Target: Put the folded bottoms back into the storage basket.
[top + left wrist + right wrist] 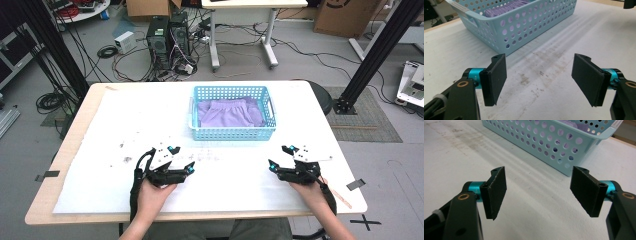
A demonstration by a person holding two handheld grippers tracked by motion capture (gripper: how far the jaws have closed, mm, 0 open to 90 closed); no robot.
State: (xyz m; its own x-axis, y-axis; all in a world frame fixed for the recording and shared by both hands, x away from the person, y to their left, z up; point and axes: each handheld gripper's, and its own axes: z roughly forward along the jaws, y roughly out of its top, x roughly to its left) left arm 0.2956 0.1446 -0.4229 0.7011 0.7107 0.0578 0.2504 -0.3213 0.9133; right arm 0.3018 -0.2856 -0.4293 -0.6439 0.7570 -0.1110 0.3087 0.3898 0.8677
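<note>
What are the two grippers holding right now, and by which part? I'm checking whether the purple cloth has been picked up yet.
Nothing. Both the left gripper and right gripper are open over bare table; the purple cloth lies in the blue basket.

The right gripper (537, 195) hangs over the white counter (531, 220) with its two black jaws set wide apart and nothing between them. Beyond it stands a pale blue perforated basket (554, 142) — purple cloth (574, 123) shows through its holes. Grey smudges (461, 138) mark the counter beside the basket.
</note>
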